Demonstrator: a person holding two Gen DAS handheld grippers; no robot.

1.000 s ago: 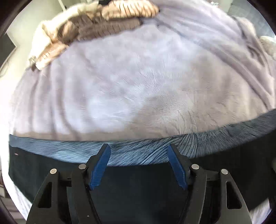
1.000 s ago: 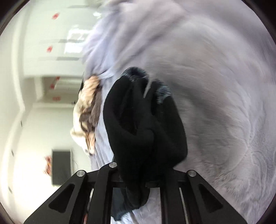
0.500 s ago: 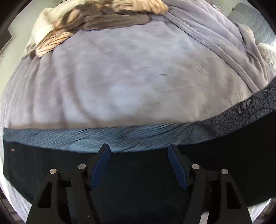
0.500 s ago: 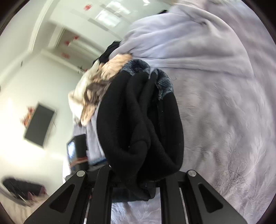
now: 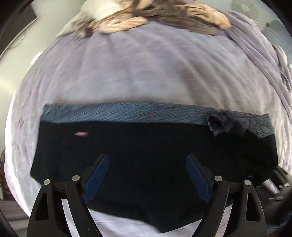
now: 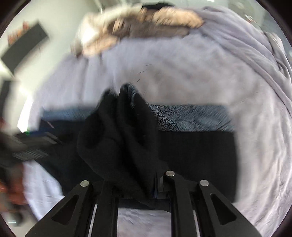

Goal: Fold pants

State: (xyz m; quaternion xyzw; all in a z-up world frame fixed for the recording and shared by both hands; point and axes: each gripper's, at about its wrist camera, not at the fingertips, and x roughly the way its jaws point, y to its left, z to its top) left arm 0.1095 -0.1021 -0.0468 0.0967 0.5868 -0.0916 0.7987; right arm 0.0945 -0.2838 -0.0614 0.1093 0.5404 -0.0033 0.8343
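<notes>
Black pants [image 5: 146, 145] with a blue-grey fleecy inside band [image 5: 127, 111] lie flat across a lavender blanket [image 5: 146, 69]. My left gripper [image 5: 147, 176] hovers over the black cloth. Its jaws are opening wide, and the blue pads [image 5: 96, 178] press on nothing. My right gripper [image 6: 135, 176] has a bunched end of the pants [image 6: 120, 134] between its fingers. These jaws are starting to open, but the cloth still stands up between them and hides the pads. That bunched end [image 5: 220, 125] also shows at the right in the left wrist view.
A beige and brown striped garment [image 5: 157, 16] lies along the far edge of the bed. A white sheet [image 5: 116, 224] shows at the near edge. A dark screen [image 6: 23, 47] hangs on the wall to the left. A blurred hand [image 6: 9, 189] with the other gripper is at the left.
Both grippers have swept across the bed. The left jaws have widened. The right gripper has rolled upright and carried the bunched end over the flat pants, which now look shorter.
</notes>
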